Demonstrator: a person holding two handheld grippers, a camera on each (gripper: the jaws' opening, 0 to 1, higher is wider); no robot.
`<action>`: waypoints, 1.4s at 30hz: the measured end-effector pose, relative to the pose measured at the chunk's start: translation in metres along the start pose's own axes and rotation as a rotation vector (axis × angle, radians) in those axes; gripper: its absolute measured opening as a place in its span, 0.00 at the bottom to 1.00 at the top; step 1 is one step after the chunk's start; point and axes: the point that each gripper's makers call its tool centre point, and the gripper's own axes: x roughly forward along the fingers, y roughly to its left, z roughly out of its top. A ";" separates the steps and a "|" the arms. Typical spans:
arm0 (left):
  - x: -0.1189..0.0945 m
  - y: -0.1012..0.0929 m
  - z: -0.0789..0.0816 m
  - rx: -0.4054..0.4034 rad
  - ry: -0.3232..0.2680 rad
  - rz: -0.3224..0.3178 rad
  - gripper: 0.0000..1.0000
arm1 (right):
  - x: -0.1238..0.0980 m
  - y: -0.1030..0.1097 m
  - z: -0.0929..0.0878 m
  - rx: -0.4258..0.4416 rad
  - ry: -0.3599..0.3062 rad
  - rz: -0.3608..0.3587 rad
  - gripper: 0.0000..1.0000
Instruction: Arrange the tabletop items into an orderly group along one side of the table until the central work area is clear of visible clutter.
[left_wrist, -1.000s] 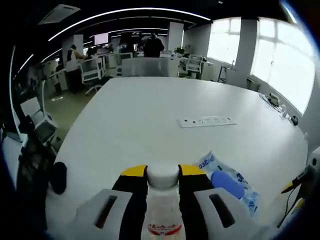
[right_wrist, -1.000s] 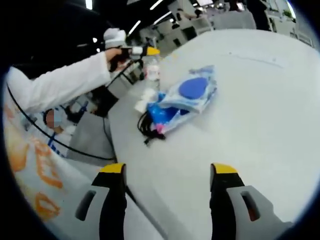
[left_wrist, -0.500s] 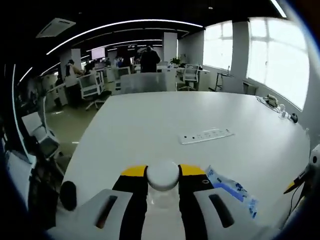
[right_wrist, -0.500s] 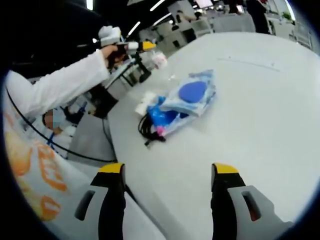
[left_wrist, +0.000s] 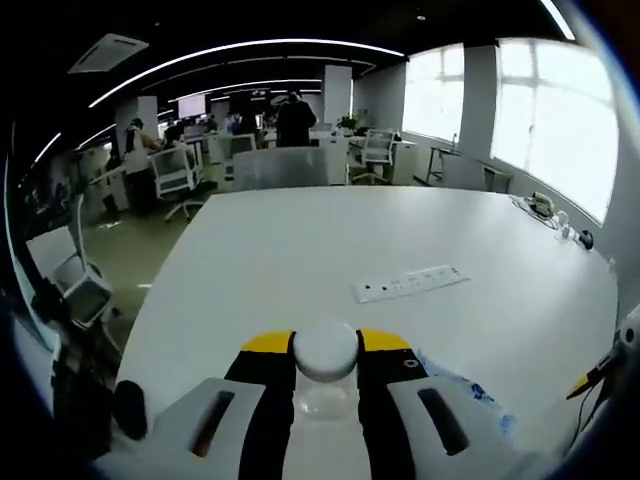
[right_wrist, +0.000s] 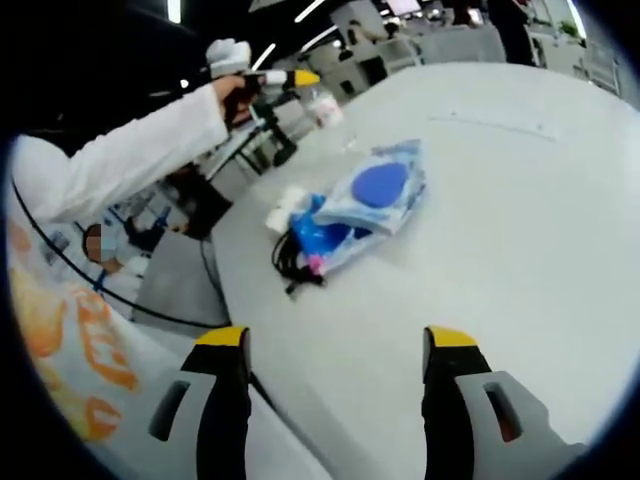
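Your left claw (left_wrist: 325, 345) pinches the bottle (left_wrist: 325, 352) by its neck, lifted above the counter (left_wrist: 300, 250); your right claw (right_wrist: 337, 340) hangs spread, empty. The transfer step seems underway: next, set the bottle beside the blue packet (right_wrist: 370, 195) ahead of the right claw.

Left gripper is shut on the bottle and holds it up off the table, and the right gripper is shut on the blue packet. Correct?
Partly. The right gripper is open and holds nothing; the right gripper view shows the blue packet lying on the table ahead of it. The left gripper is indeed shut on the bottle, held up.
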 end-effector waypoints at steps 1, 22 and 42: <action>0.001 -0.001 -0.005 0.011 0.023 -0.006 0.21 | 0.000 0.000 0.000 0.002 0.000 0.000 0.69; 0.001 -0.005 -0.027 -0.024 0.073 -0.007 0.21 | -0.001 -0.003 -0.005 0.017 0.009 -0.004 0.69; -0.006 -0.016 -0.038 -0.012 0.014 0.054 0.22 | -0.001 -0.001 -0.005 0.011 0.012 -0.004 0.69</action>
